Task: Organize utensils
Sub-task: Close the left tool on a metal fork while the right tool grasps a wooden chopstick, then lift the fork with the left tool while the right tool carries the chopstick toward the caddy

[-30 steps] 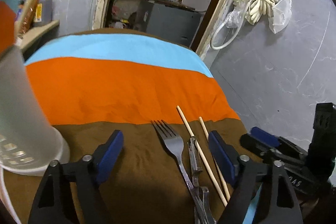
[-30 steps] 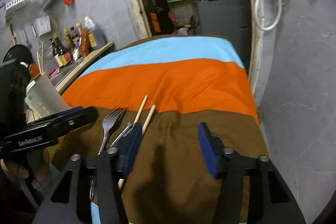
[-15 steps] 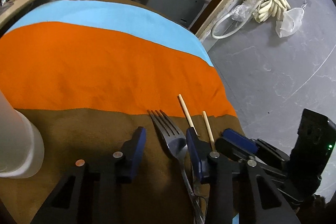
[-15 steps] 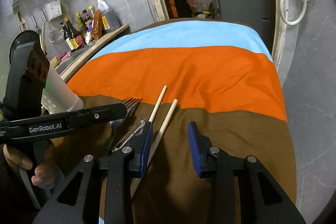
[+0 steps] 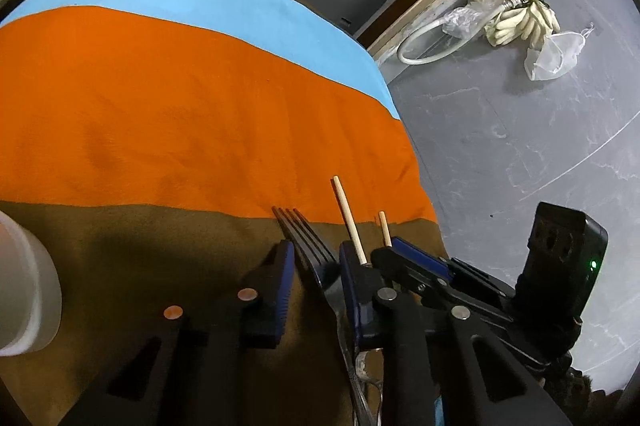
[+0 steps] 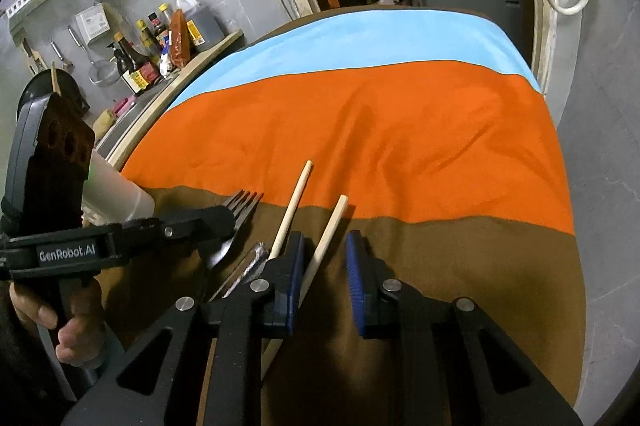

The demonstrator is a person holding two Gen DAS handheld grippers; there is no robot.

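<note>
A metal fork (image 5: 306, 238) lies on the brown band of the striped cloth, tines pointing away. My left gripper (image 5: 314, 266) is half closed, its blue pads on either side of the fork's neck, apart from it. Two wooden chopsticks (image 5: 348, 214) (image 5: 384, 228) lie just right of the fork. My right gripper (image 6: 324, 266) is half closed around the right chopstick (image 6: 328, 230), with a gap at each pad. The left chopstick (image 6: 292, 206) and a metal peeler (image 6: 246, 266) lie beside it. The fork (image 6: 240, 210) also shows there under the left gripper (image 6: 212, 226).
A white plastic utensil holder (image 5: 24, 290) stands at the left edge of the cloth (image 5: 180, 86); it shows in the right wrist view (image 6: 116, 194) too. A shelf with bottles (image 6: 160, 46) runs along the left wall. The table's right edge drops to a grey floor (image 5: 520, 126).
Both grippers have moved forward and down over the utensils and narrowed from wide open to half closed. The utensil holder has slid toward the left edge of the left view.
</note>
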